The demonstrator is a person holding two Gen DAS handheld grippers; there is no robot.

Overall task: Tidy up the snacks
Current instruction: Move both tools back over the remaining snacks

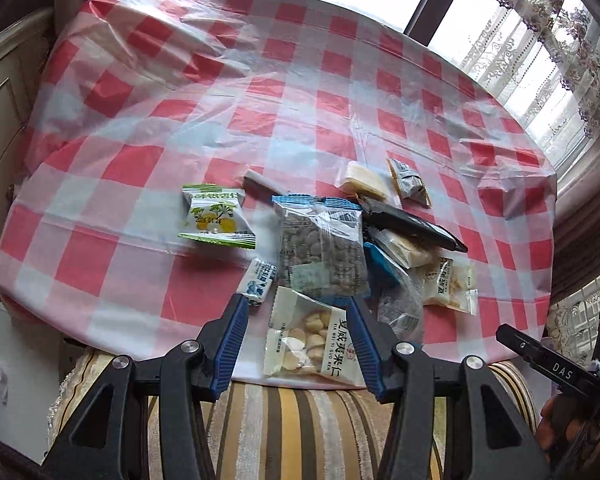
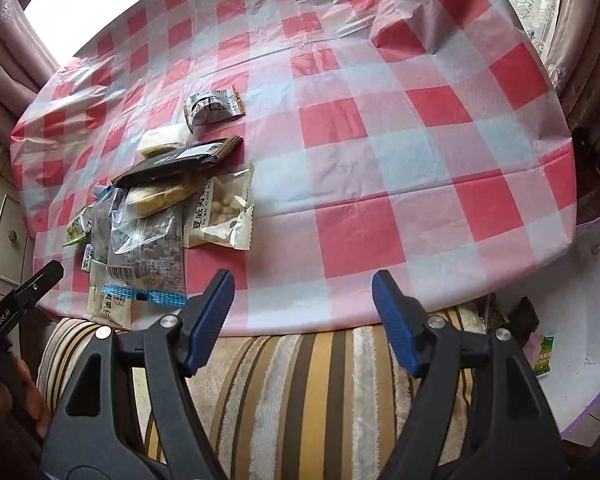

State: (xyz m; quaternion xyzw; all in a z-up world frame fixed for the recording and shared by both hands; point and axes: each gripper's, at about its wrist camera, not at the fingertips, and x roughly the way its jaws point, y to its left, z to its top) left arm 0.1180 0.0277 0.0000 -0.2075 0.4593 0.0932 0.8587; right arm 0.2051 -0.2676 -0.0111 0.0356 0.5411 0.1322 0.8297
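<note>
Snack packets lie heaped near the front edge of a table with a red-and-white checked cloth (image 1: 260, 100). Among them are a green-and-white packet (image 1: 216, 216), a clear blue-topped bag of dark nuts (image 1: 320, 248), a black bar wrapper (image 1: 412, 224) and a grey packet (image 1: 410, 180). A white nut packet (image 1: 312, 336) overhangs the table edge. My left gripper (image 1: 300, 324) hovers open over it, its pads apart from the packet. In the right wrist view the heap (image 2: 148, 220) sits to the left. My right gripper (image 2: 304, 300) is open and empty over the table's front edge.
A striped cushion (image 2: 320, 392) sits under the table's front edge. A white bin (image 2: 580, 320) with a green packet inside stands at the lower right. A cream cabinet (image 1: 0, 100) is on the left, and curtained windows (image 1: 540, 40) are behind the table.
</note>
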